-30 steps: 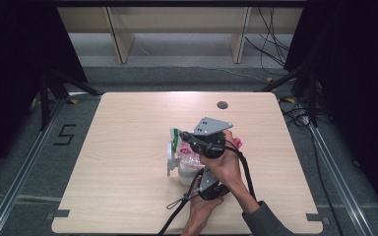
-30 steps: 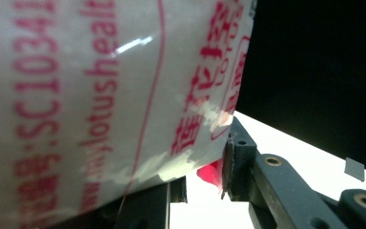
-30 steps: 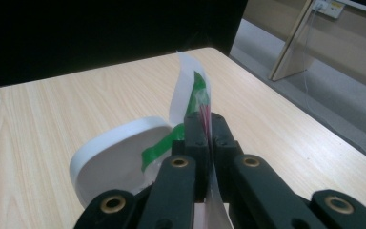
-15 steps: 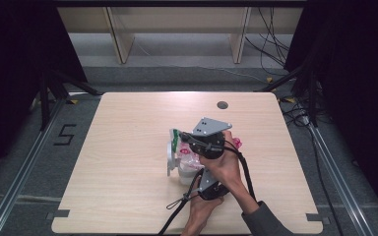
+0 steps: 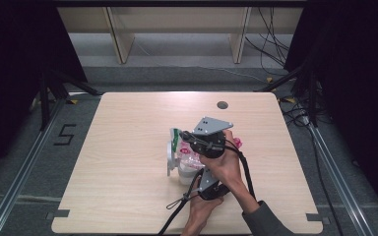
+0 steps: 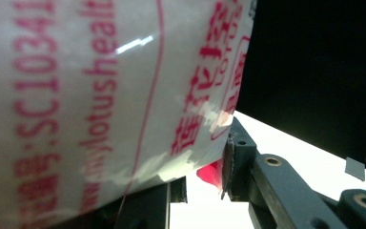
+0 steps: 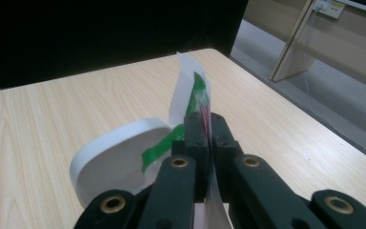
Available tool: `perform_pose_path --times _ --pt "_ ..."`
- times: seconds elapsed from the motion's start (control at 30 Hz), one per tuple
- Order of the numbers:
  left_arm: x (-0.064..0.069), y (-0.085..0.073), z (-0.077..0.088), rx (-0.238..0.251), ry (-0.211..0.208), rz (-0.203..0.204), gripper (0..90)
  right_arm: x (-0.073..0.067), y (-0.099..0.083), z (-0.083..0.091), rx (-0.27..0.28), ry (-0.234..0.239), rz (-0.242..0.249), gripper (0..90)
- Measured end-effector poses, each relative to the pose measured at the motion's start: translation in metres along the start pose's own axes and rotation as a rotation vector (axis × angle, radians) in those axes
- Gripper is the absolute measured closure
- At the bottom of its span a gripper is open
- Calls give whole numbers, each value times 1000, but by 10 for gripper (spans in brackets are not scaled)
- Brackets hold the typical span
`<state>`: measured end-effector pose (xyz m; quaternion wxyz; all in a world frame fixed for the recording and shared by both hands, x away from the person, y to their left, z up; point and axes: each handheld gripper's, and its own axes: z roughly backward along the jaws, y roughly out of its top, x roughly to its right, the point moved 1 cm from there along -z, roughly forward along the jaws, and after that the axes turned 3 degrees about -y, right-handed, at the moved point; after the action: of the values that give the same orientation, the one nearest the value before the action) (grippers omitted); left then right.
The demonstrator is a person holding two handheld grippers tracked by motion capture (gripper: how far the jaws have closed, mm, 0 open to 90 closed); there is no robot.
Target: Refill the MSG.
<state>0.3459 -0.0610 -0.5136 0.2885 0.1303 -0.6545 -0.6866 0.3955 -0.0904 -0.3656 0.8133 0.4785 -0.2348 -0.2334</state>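
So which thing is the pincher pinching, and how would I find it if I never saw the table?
Look at the wooden table and find the two hands near its front edge. The right gripper is shut on a thin white film with green and red print, peeled up from a white tub. It is the only floppy sheet standing on edge.

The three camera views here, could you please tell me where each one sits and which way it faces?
High view: above the near table edge, looking forward and down; both forearms, left gripper and right gripper show.
Left gripper view: on that gripper, facing the printed wrapper its black jaws clamp.
Right gripper view: on that gripper, looking across the table; its jaws pinch the foil flap beside a white lid.
The high and right gripper views share lid and tabletop.
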Motion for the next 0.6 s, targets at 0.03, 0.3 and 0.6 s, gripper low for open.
perform_pose_path --times 0.03,0.3,0.6 --pt "0 0 0 2 0 2 745 0 0 1 -5 8 5 897" --pt "5 0 -4 59 -11 55 745 0 1 1 2 8 3 897" --pt "5 1 -4 63 -12 54 746 0 1 0 -8 9 -15 898"
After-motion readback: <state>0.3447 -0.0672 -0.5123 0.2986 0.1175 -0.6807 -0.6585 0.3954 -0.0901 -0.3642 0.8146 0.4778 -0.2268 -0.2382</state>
